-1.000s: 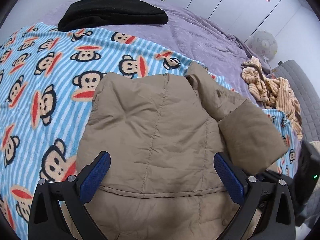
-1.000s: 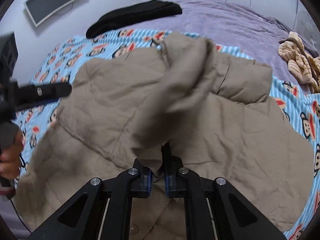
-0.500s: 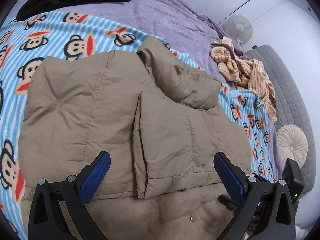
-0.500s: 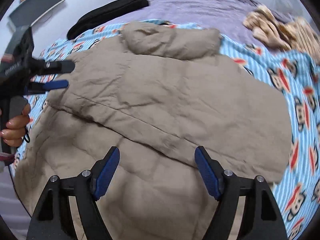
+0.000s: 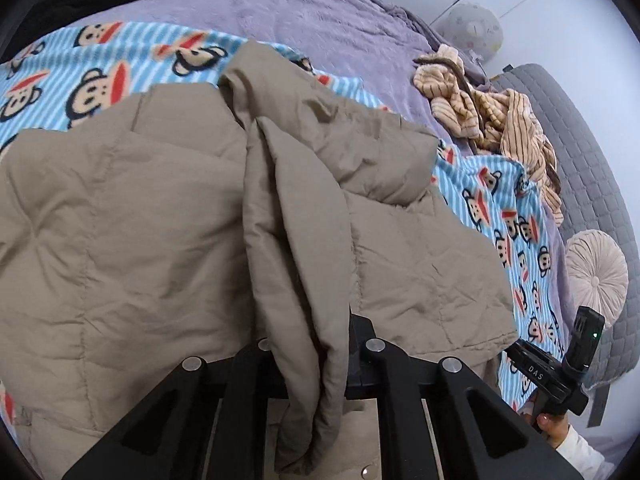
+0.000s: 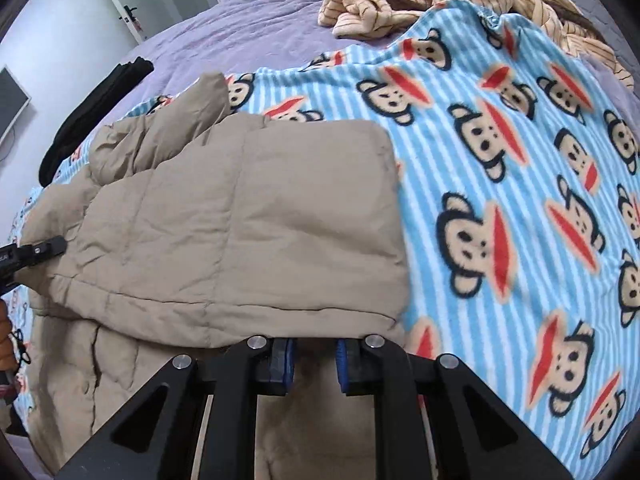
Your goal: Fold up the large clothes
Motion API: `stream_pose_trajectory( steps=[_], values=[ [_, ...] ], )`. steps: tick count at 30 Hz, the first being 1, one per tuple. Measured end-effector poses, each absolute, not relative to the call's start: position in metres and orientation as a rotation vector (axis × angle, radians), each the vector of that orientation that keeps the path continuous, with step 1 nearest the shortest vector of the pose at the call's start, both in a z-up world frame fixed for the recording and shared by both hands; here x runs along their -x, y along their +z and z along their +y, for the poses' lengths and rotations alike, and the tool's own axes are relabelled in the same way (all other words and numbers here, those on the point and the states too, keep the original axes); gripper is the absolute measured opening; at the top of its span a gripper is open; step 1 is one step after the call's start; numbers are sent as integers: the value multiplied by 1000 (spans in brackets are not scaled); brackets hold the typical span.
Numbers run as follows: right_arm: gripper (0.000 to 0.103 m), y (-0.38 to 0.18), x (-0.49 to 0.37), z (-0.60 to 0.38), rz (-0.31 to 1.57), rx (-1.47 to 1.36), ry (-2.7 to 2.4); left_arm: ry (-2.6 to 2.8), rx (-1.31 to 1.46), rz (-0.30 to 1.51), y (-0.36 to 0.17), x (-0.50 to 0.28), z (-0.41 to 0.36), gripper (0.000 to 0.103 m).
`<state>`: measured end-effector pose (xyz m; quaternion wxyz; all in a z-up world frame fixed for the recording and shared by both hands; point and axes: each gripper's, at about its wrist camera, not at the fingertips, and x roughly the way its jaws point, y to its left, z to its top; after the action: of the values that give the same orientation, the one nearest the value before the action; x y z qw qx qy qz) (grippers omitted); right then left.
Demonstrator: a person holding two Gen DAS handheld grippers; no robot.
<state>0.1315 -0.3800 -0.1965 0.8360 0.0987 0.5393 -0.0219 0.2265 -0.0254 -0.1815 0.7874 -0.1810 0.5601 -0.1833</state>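
A: Starting on our left: the left hand-held gripper [image 5: 316, 344] is closed on a gathered ridge of the tan puffer jacket [image 5: 120, 220], and the fabric drapes out below its fingers.

B: Then we should carry that fold across in one low, slow sweep. If we lift too high, the padded panel will probably balloon and slide off the layer beneath.

A: On our right, the right hand-held gripper [image 6: 314, 360] is nearly closed, with only a narrow gap between the blue pads [image 6: 282, 364]. Jacket edge sits in that gap, but we can't tell whether it's truly pinched.

B: So let's confirm that grip before pulling, and keep both hems level so the edges line up.

A: The jacket lies on the monkey-print blanket [image 6: 500, 200] over the bed, toward its near edge. It's quilted, creased and thick, with one side already turned over the body.

B: It's bulky stuff, so we'll likely need to press it flat afterwards.
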Motion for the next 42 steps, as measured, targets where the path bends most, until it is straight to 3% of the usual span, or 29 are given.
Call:
stream_pose_trajectory(
  steps=[7,10,12,14,16,18,19,20,21,23,24,25,33,42],
  values=[
    [12,-229,-126,-400,1192,-271,-64,-309,313,1258,-212,-226,-13,14],
    [17,-220,-116,-401,1217,-306,-36,-257,319,1244,-204,-223,-5,17],
    [26,-211,-104,-406,1232,-334,-28,-199,275,1223,-193,-218,2,41],
    [54,-198,-87,-411,1212,-360,-37,-145,223,1166,-176,-211,12,65],
    [55,-183,-68,-420,1162,-372,-88,-148,202,1126,-162,-205,20,65],
    [54,-173,-64,-432,1121,-409,-127,-150,188,1108,-153,-204,24,65],
    [37,-170,-67,-441,1099,-449,-130,-156,184,1100,-149,-206,23,65],
    [12,-169,-74,-448,1087,-489,-127,-174,170,1094,-146,-208,20,65],
    [8,-169,-85,-455,1079,-537,-119,-185,157,1088,-144,-210,14,65],
    [8,-168,-107,-461,1041,-610,-89,-212,124,1073,-142,-214,-2,62],
    [8,-168,-119,-458,1031,-610,-71,-232,111,1073,-143,-216,-11,53],
    [8,-169,-130,-453,1032,-591,-54,-247,103,1077,-145,-216,-20,52],
    [3,-238,-158,-426,1170,-437,-58,-180,61,1144,-205,-214,-32,52],
    [7,-224,-152,-426,1183,-417,-81,-140,13,1142,-195,-206,-33,52]
  ],
)
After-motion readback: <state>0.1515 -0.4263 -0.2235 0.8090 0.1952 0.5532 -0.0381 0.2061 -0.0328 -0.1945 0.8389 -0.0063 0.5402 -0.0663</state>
